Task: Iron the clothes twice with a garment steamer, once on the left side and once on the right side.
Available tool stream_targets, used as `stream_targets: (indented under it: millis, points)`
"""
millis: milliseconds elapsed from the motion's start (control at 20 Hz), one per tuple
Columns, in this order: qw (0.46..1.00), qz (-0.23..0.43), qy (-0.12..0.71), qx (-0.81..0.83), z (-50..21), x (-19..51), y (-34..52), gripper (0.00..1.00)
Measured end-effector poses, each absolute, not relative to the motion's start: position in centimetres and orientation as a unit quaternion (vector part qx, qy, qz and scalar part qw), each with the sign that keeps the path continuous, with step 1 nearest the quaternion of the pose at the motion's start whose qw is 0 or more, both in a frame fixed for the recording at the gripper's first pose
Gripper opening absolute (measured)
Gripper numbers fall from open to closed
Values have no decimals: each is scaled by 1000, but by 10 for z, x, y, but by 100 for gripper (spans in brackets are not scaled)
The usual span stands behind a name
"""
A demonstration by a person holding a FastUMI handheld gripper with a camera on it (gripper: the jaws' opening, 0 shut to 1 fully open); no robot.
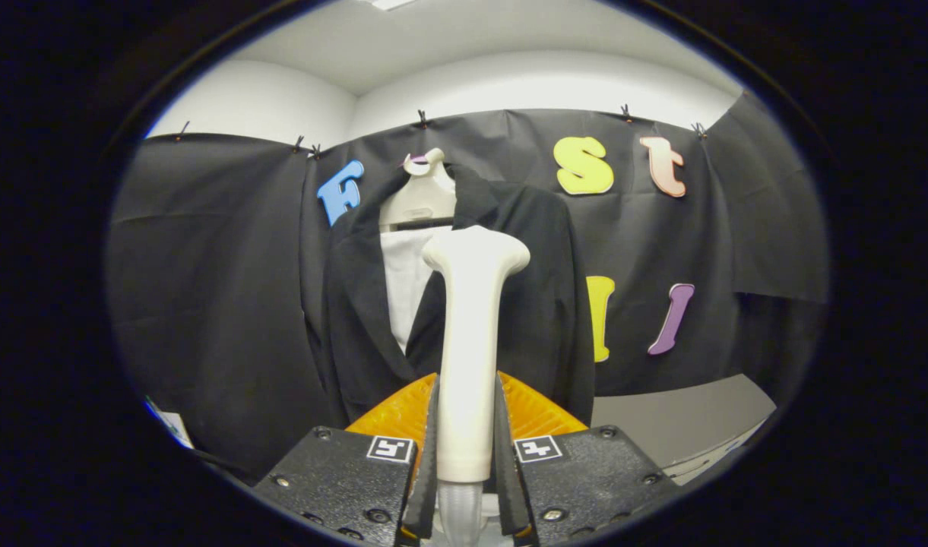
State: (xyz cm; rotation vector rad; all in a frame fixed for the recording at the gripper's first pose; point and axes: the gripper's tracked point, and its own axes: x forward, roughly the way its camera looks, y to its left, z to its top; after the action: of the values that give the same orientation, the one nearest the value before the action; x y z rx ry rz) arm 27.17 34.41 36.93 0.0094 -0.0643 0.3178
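Clamping the steamer (470, 357) by its handle, the claw (467, 448) is holding it upright in the gripper view, with one dark finger pressing on each side of the cream shaft. The steamer's wider head is rising above the fingers and is pointing toward the clothes, overlapping the jacket's (524, 304) front at about chest height; whether the head is touching the cloth cannot be told. A ribbed clear part of the steamer is showing below the grip, between the finger bases. Orange parts of the claw are fanning out just behind the fingers on either side of the handle.

Beyond the steamer, a black jacket is hanging on a white hanger (422, 197) against the booth's black cloth wall. Its lapels are lying open, and a white shirt (404, 281) is showing between them, just to the left of the steamer's shaft. The jacket's right half is sitting behind and beside the steamer head. A grey surface (684, 418) is lying low to the right of the jacket, past the claw.
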Motion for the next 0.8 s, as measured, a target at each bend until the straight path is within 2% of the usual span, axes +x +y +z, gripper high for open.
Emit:
stream_targets:
  millis: [800]
  points:
    - [985,156,77,-21,253,263,338,35]
